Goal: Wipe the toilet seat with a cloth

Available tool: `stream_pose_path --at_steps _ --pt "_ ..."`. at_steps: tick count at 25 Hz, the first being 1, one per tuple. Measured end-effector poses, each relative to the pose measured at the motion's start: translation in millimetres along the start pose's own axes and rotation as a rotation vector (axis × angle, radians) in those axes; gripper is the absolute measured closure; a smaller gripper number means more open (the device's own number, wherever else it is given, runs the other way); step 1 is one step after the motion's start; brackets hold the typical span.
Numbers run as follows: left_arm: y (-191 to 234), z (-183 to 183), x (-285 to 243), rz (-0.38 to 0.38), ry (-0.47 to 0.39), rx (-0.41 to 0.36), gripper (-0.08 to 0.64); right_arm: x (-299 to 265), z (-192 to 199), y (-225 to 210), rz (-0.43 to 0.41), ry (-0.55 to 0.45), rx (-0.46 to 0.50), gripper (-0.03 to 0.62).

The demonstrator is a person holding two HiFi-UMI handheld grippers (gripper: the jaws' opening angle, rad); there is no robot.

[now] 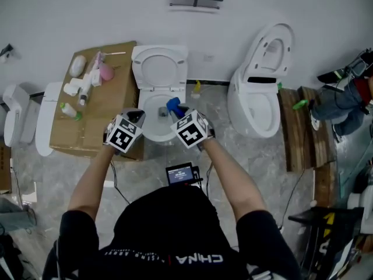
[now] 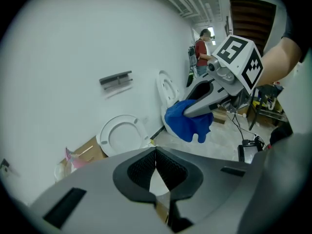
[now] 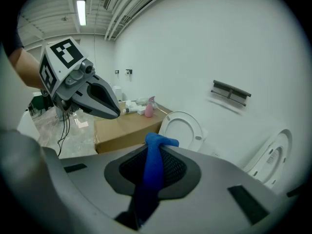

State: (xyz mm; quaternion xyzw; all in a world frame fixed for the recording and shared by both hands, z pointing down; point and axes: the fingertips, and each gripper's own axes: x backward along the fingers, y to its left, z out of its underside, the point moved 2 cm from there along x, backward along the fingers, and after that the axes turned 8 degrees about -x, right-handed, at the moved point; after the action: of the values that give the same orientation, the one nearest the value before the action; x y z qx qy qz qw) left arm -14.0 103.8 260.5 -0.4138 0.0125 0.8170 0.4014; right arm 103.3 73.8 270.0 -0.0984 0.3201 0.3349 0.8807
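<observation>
Head view: the left gripper (image 1: 137,117) and right gripper (image 1: 178,112) hang side by side over the bowl of a white ceramic toilet (image 1: 158,69) with its lid raised. A crumpled blue cloth (image 1: 173,104) sits at the right gripper's tip. Left gripper view: its jaws are pressed together on nothing, and the cloth dangles from the other gripper ahead. Right gripper view: its jaws clamp the cloth, with a fold poking up past them.

Grey left gripper (image 1: 137,117) and right gripper (image 1: 178,111) bear black-and-white marker cubes (image 1: 123,135); black shirt (image 1: 175,232).
</observation>
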Motion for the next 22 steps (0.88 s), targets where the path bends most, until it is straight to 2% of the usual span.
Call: stream_pose_path --at_steps 5,12,18,22 --pt "19 -17 -33 0.003 0.020 0.008 0.548 -22 -15 -38 -0.029 -0.002 -0.005 0.534" --pt "37 -23 -55 0.026 0.027 0.002 0.548 -45 -23 -53 -0.041 0.004 -0.021 0.534" --pt "53 -21 -62 0.079 0.007 -0.049 0.548 -58 -35 -55 0.009 0.000 -0.059 0.534" --pt "75 -25 -60 0.084 -0.017 -0.072 0.548 -59 -54 -54 0.047 -0.025 -0.079 0.534"
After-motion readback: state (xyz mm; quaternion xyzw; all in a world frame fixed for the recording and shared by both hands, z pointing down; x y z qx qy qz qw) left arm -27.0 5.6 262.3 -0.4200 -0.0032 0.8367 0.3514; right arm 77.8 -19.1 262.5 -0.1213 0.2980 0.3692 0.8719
